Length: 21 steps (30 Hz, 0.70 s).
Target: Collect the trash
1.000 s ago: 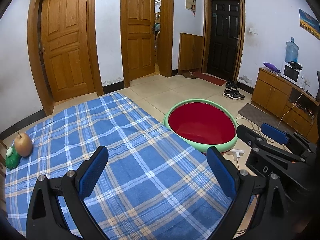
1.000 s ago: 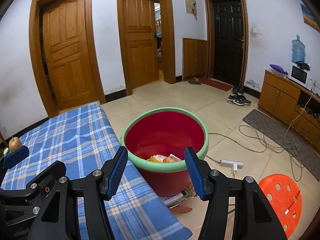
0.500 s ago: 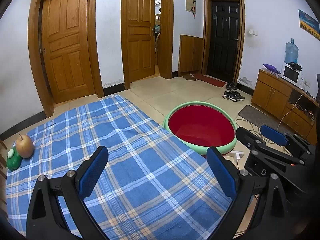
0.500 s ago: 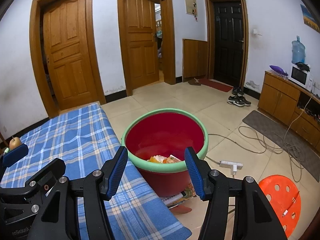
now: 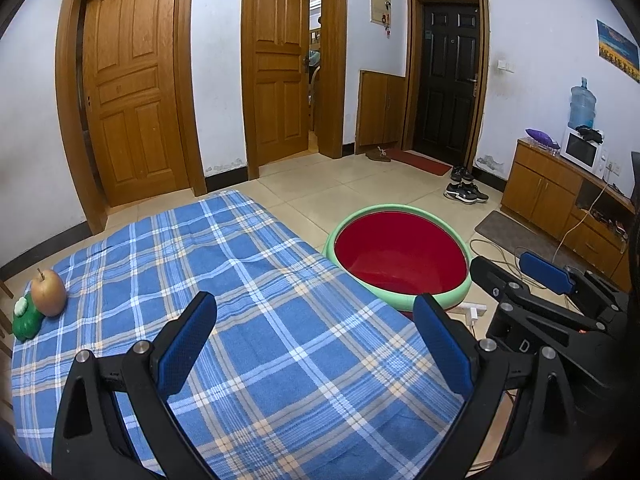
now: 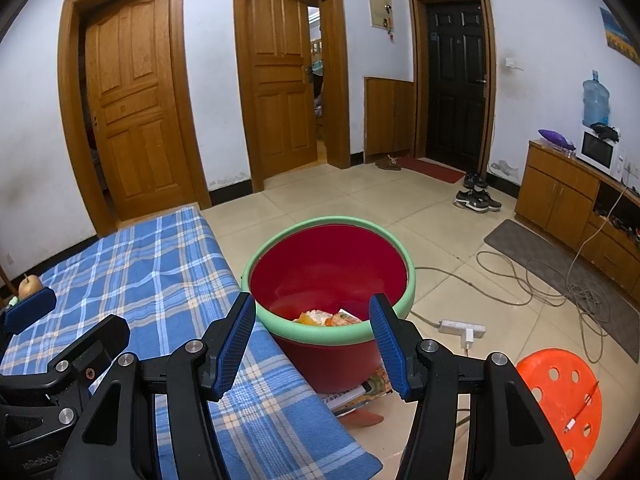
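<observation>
On the floor at the table's 3 o'clock edge: red bin (image 6: 328, 276) with green rim, just beside the blue plaid cloth (image 5: 224, 300). Trash pieces (image 6: 326, 317) lie in the bin's bottom. Left gripper (image 5: 316, 344) above cloth, fingers apart, nothing between. Right gripper (image 6: 312, 340) aimed at bin, fingers apart, empty. Pear (image 5: 49, 292) and green toy (image 5: 26, 322) touching, cloth's 9 o'clock edge.

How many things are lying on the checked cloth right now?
2, both at its far left corner: a brown pear-like fruit and a green toy touching it on the left. The rest of the cloth looks bare; the tools hide part of the near edge.
</observation>
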Each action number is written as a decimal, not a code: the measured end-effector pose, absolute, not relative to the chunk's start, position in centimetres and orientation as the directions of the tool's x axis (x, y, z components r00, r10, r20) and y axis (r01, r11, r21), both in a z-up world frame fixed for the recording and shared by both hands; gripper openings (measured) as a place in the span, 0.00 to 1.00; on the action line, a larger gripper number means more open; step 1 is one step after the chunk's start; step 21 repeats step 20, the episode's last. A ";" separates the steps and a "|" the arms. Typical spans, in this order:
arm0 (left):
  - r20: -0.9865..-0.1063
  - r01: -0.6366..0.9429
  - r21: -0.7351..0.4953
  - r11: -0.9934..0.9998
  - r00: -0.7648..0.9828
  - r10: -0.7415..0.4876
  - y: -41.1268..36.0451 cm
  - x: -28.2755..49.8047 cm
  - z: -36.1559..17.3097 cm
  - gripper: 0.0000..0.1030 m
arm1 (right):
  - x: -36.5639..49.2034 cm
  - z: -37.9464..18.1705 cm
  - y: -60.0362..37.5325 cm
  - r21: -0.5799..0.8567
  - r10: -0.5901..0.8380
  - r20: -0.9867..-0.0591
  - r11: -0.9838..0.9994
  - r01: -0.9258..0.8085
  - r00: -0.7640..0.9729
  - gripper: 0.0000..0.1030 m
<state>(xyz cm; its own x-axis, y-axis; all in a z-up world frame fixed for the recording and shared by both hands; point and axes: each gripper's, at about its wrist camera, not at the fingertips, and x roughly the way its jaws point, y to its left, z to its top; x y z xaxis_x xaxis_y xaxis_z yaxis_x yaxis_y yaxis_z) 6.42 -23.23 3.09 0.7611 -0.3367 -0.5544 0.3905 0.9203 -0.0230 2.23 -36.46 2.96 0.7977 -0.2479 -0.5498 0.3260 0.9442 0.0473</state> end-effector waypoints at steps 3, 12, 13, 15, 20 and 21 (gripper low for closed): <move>-0.559 0.393 -0.020 0.920 0.758 -0.336 -23.2 6.4 2.9 0.94 | 2.2 2.8 -36.5 0.047 -0.247 -0.554 0.944 0.326 0.795 0.59; -0.564 0.394 -0.021 0.919 0.754 -0.336 -23.2 6.2 2.3 0.94 | 2.2 2.5 -36.8 0.048 -0.246 -0.566 0.943 0.329 0.787 0.59; -0.564 0.393 -0.020 0.919 0.755 -0.335 -23.3 6.1 2.3 0.94 | 2.2 2.4 -36.8 0.048 -0.245 -0.566 0.943 0.329 0.787 0.59; -0.563 0.394 -0.016 0.919 0.756 -0.334 -23.3 6.1 2.3 0.94 | 2.2 2.3 -36.9 0.047 -0.247 -0.568 0.943 0.330 0.785 0.59; -0.550 0.393 0.015 0.919 0.771 -0.321 -23.6 5.9 2.1 0.94 | 2.3 1.9 -37.0 0.052 -0.245 -0.577 0.941 0.334 0.779 0.59; -0.550 0.393 0.015 0.919 0.771 -0.321 -23.6 5.9 2.1 0.94 | 2.3 1.9 -37.0 0.052 -0.245 -0.577 0.941 0.334 0.779 0.59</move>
